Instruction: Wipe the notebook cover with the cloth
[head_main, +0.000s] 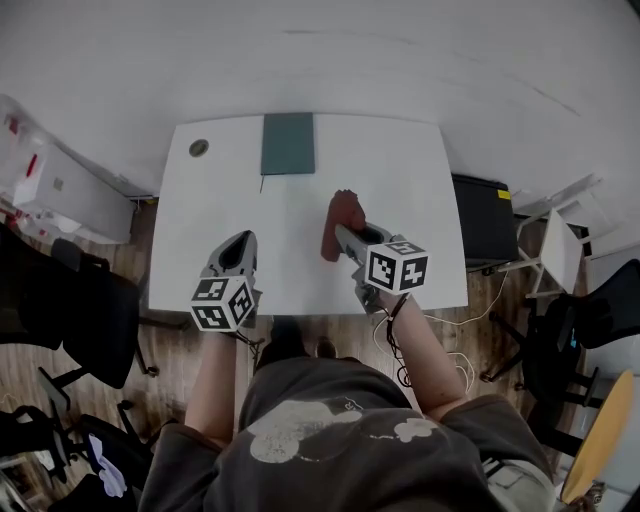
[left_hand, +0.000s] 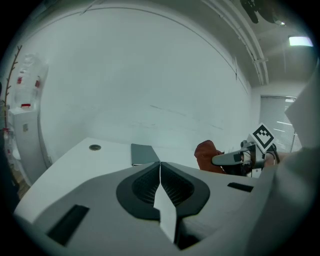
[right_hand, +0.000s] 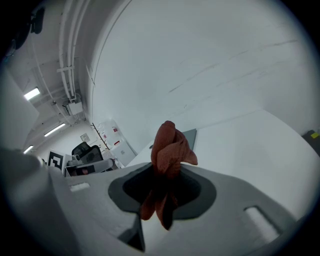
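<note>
With my right gripper (head_main: 344, 237) clamped on the bunched red cloth (head_main: 345, 212) mid-frame and my left gripper (head_main: 240, 245) pressed closed on nothing, the notebook (head_main: 288, 143) at top centre lies unheld, so I fear a wipe could push it off the table (head_main: 420, 200) at its far edge

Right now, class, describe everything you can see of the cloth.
The cloth is rust-red, soft-looking fabric, crumpled into a bunch. The right gripper is shut on it: one wad stands out beyond the jaws, and loose ends hang behind them. It sits over the white table, near the middle, short of the dark green notebook and apart from it. Only the gripper visibly touches it.
</note>
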